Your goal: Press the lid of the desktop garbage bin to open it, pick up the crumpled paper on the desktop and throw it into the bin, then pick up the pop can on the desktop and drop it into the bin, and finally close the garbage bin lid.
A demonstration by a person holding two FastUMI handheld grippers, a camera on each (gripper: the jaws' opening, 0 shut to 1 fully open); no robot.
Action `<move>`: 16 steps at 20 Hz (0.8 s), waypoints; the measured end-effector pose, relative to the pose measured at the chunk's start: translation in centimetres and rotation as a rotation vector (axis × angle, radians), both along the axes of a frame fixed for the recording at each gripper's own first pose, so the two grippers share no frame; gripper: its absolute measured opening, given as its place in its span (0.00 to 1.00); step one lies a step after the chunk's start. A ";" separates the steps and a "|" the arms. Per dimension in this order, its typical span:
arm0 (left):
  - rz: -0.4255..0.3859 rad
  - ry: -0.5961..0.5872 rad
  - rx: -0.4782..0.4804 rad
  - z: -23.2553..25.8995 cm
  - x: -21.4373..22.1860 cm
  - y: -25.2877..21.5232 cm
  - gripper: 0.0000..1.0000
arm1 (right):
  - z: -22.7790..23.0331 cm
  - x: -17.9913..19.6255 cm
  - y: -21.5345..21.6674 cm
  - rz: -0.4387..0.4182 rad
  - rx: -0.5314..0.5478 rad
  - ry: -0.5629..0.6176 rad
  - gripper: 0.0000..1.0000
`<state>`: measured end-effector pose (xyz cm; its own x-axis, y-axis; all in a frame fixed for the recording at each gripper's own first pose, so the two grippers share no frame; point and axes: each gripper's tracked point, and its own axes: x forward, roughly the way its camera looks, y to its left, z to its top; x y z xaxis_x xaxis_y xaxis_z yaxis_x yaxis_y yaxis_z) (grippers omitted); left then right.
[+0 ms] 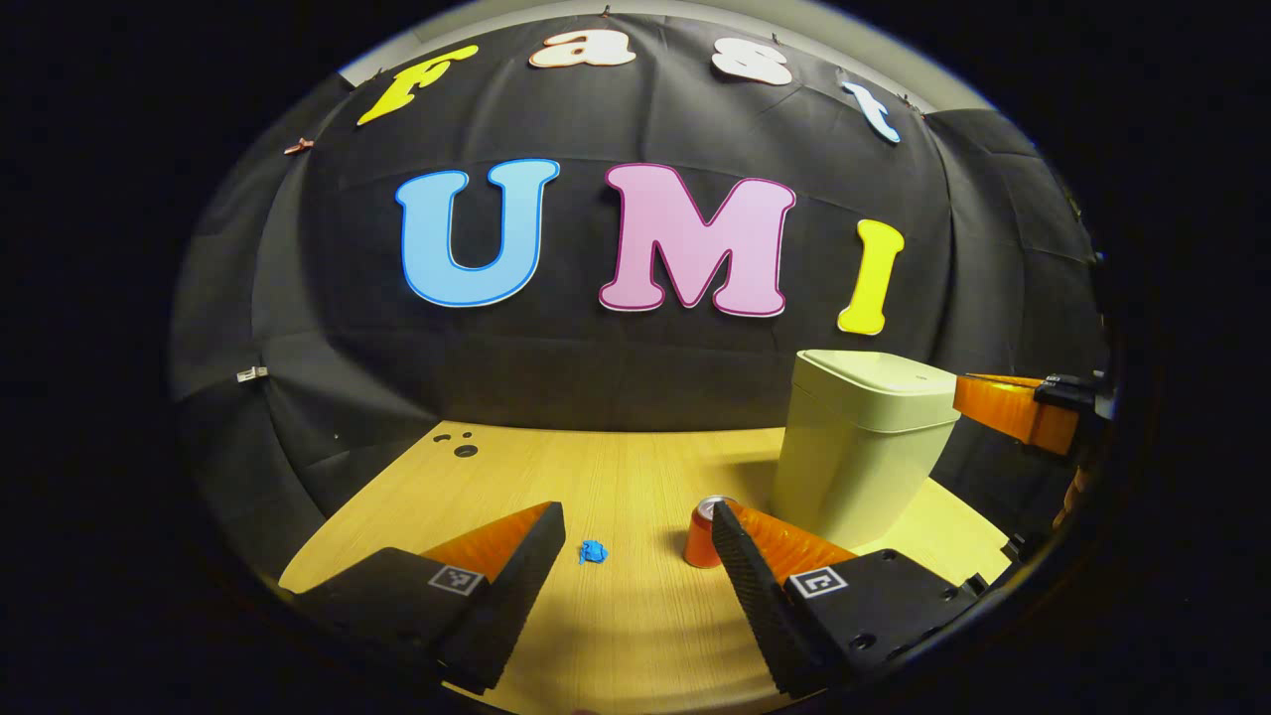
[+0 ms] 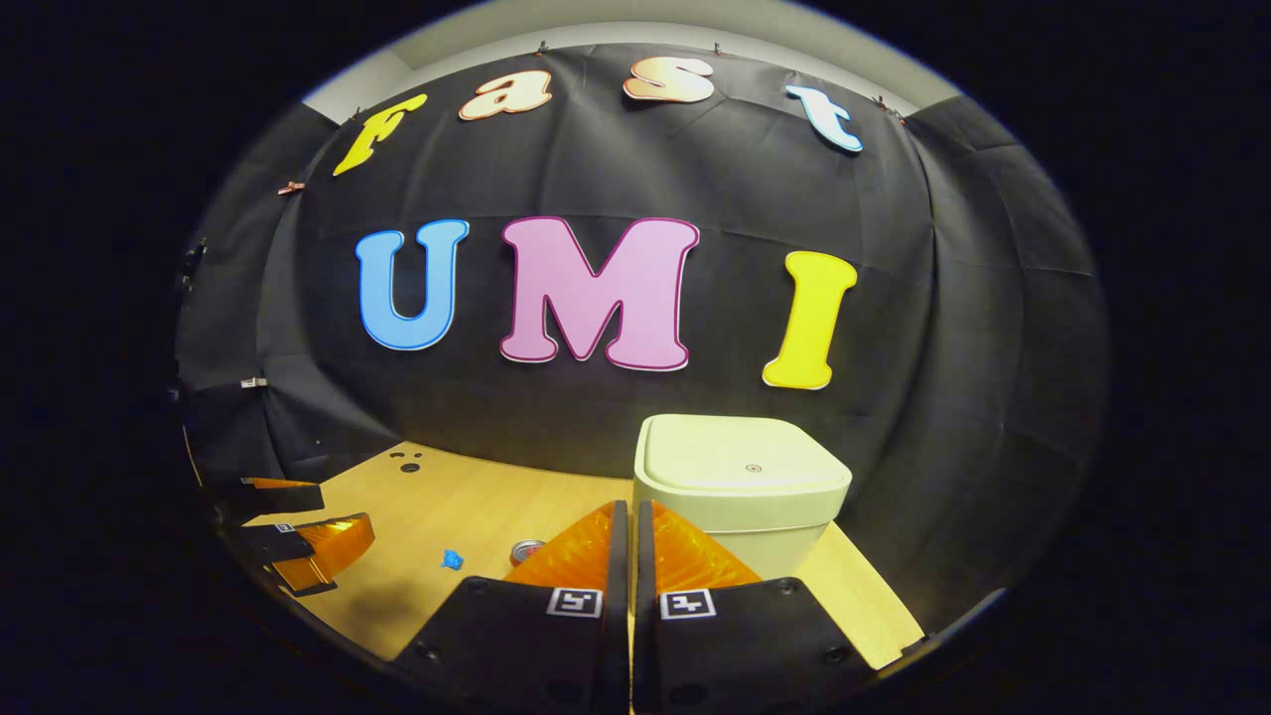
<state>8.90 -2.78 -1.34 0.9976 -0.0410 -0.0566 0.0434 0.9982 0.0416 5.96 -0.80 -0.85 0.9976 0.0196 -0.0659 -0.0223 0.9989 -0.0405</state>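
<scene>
Right gripper closed, level before bin

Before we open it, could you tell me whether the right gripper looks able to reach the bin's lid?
Probably yes: the right gripper, fingers closed together, faces the bin from just above its shut lid, with nothing between.

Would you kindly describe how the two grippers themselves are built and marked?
Both look alike. The left gripper has two wedge-shaped fingers with ribbed inner faces, each on a black block carrying a small square black-and-white marker. The right gripper has the same wedge fingers, black blocks with screw holes, and a square marker on each.
</scene>
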 end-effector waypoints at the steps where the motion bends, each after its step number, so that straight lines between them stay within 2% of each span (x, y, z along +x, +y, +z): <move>1: 0.000 0.002 0.000 -0.2 0.1 0.0 0.96 | 0.0 0.1 0.2 0.008 0.004 0.005 0.07; 2: 0.000 0.004 0.001 -0.2 0.1 -0.1 0.96 | -0.1 0.1 0.2 0.011 0.006 0.007 0.04; 3: 0.001 0.007 0.002 -0.3 0.1 -0.1 0.96 | -0.1 -0.1 0.4 0.026 0.011 0.005 0.07; 5: 0.002 0.012 0.006 -0.3 0.1 -0.1 0.96 | 0.5 0.1 1.1 0.066 0.001 -0.006 0.05; 9: 0.001 0.020 0.012 -0.8 0.3 -0.5 0.96 | 1.6 0.4 2.2 0.152 -0.061 -0.009 0.05; 13: -0.001 0.024 0.020 -0.9 0.4 -0.9 0.96 | 3.4 1.6 0.8 0.138 -0.095 -0.014 0.05; 15: -0.001 0.026 0.021 -1.0 0.5 -1.0 0.96 | 4.3 2.7 -0.1 0.124 -0.059 -0.006 0.07; 16: 0.001 0.028 0.021 -1.0 0.6 -1.1 0.96 | 4.6 3.2 -0.5 0.117 -0.036 0.005 0.05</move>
